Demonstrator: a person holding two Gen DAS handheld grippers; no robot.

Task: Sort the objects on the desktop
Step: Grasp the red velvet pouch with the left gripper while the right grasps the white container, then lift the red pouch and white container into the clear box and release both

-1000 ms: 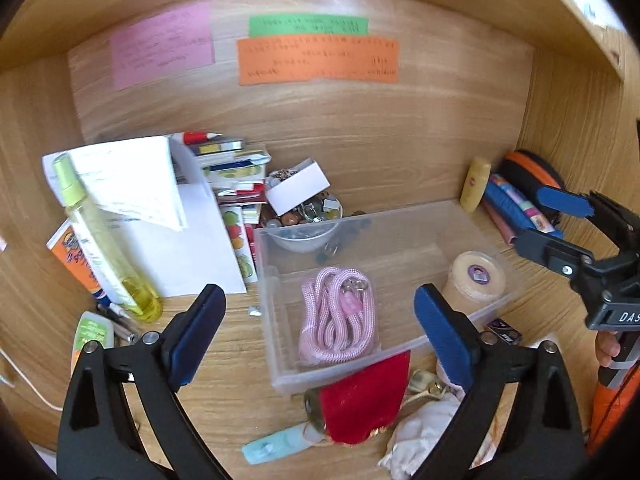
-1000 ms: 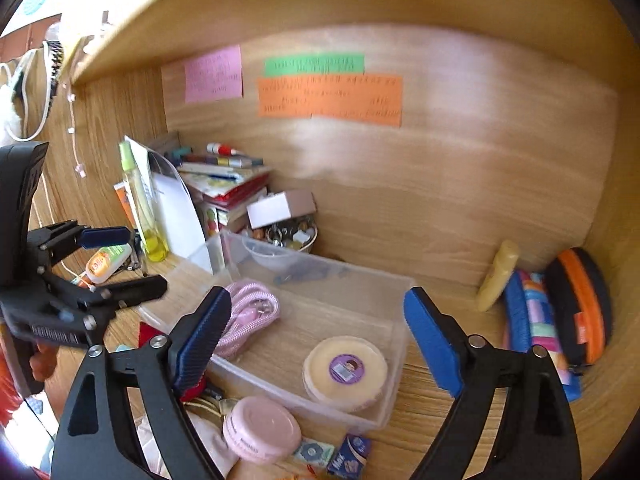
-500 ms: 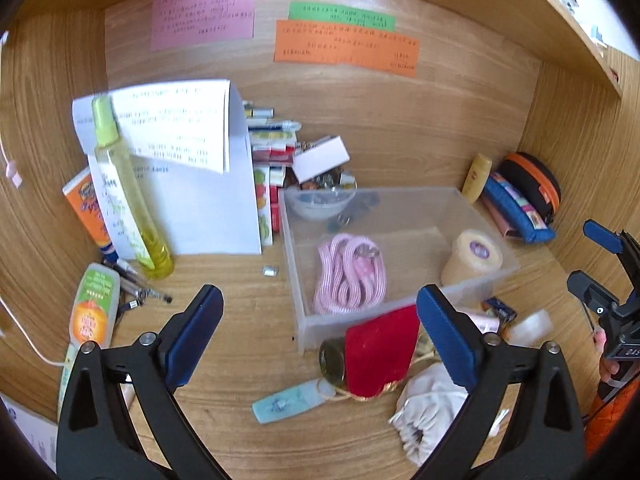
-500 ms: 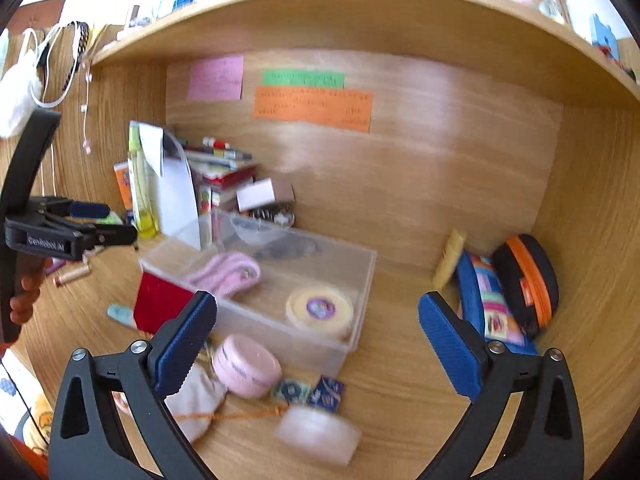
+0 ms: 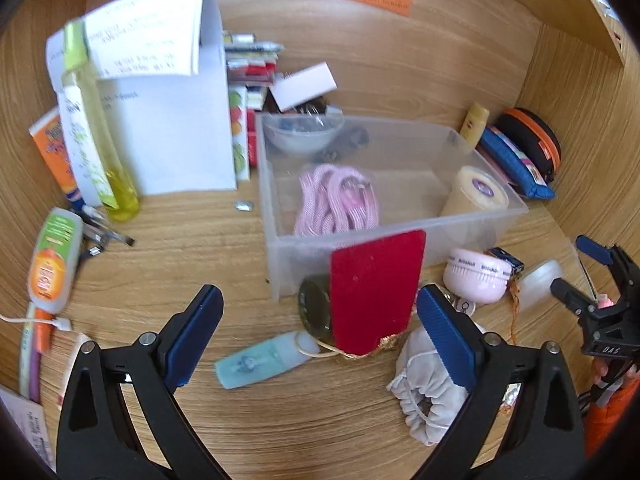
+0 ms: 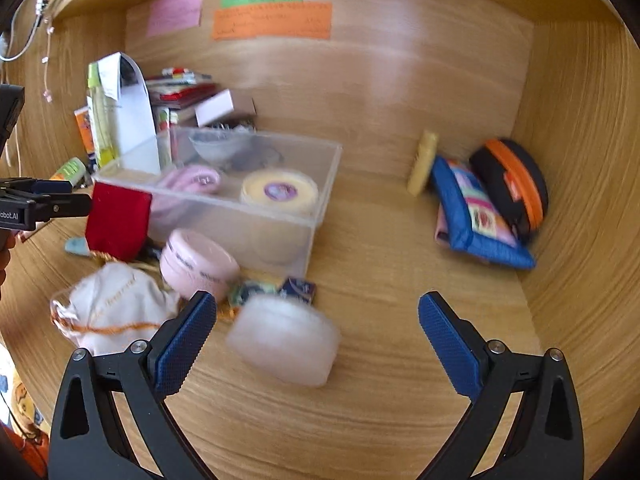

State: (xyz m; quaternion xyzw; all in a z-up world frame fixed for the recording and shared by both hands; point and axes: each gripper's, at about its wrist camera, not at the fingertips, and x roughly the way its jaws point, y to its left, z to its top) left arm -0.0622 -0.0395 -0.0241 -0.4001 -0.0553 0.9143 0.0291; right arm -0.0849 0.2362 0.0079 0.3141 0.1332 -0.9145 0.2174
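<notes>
A clear plastic box (image 5: pixel 492 216) (image 6: pixel 320 216) on the wooden desk holds a pink cord (image 5: pixel 336 200) and a yellow tape roll (image 5: pixel 478 194) (image 6: pixel 280 192). In front of it lie a red pouch (image 5: pixel 374 292) (image 6: pixel 116 220), a dark jar (image 5: pixel 314 312), a light blue tube (image 5: pixel 260 364), a white drawstring bag (image 5: pixel 424 392) (image 6: pixel 116 304), a pink round case (image 5: pixel 478 280) (image 6: pixel 196 264) and a frosted white jar (image 5: pixel 540 284) (image 6: pixel 284 344). My left gripper (image 5: pixel 320 336) is open above the red pouch. My right gripper (image 6: pixel 316 344) is open around the frosted jar without touching it.
At the left stand a yellow spray bottle (image 5: pixel 92 132), an orange tube (image 5: pixel 52 152), a green-orange tube (image 5: pixel 52 264) and folded papers (image 5: pixel 168 100). Books (image 5: pixel 248 80) and a bowl (image 5: pixel 304 132) are behind the box. Blue and orange-black pouches (image 6: pixel 492 200) lean at the right wall.
Both grippers have pulled back and dropped toward the front of the desk. The right gripper now frames the frosted jar; the left is closer to the red pouch.
</notes>
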